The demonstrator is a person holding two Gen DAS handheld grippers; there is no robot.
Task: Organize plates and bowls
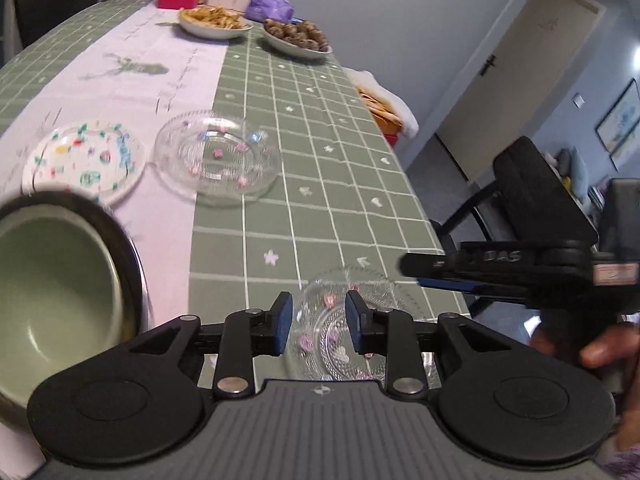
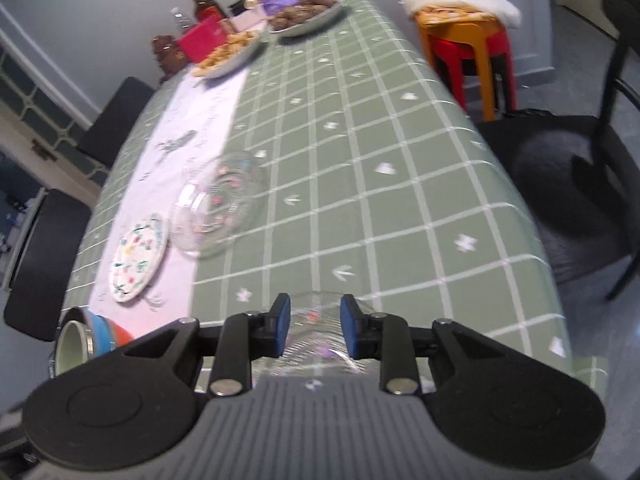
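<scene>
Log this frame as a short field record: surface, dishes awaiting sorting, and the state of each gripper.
surface: green checked tablecloth with a pale runner
near glass dish: at the table's near edge, between the open pads of both grippers
far glass dish: beside the patterned plate
green bowl: at near left
left gripper: open, nothing gripped
right gripper: open, nothing gripped

A home dining room. A long table point(image 1: 328, 184) under a green checked cloth carries plates of snacks point(image 1: 298, 38) at its far end. Chairs point(image 2: 568, 184) and stacked stools point(image 2: 468, 60) stand alongside.
</scene>
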